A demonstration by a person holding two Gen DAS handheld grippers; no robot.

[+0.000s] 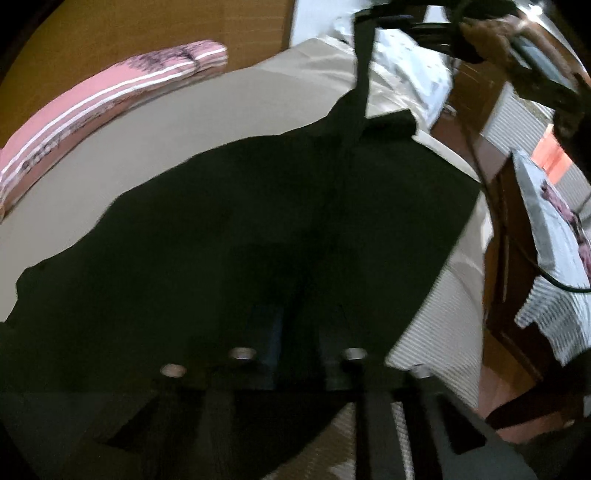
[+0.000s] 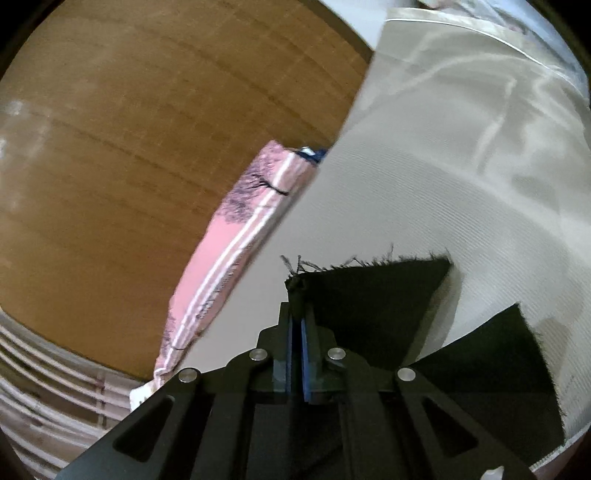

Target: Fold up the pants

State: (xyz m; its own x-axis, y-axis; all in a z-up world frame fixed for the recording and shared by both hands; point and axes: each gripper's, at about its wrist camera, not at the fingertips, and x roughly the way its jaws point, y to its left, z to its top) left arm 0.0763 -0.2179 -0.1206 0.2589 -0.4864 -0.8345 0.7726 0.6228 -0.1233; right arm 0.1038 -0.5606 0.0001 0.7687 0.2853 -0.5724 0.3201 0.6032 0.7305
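Left wrist view: one pair of black pants (image 1: 258,221) spread over the beige sheet (image 1: 177,125), covering most of the frame. One pink striped pillow (image 1: 92,107) sits at far left against the wood panel (image 1: 129,29). A narrow strip of the pants rises toward the top, where the person's hand (image 1: 491,29) shows at upper right. Left gripper (image 1: 295,332) is buried in dark cloth; fingers too dark and blurred to read, so can't tell if they're apart or together, probably on the fabric.

Right wrist view only: one frayed hem corner of the pants (image 2: 369,291), clamped between the blue pads (image 2: 306,354) of the right gripper (image 2: 297,317), jaws together on the cloth. A second dark flap hangs lower right. Same pillow (image 2: 236,243) lies left of the gripper, beside the sheet (image 2: 424,177).
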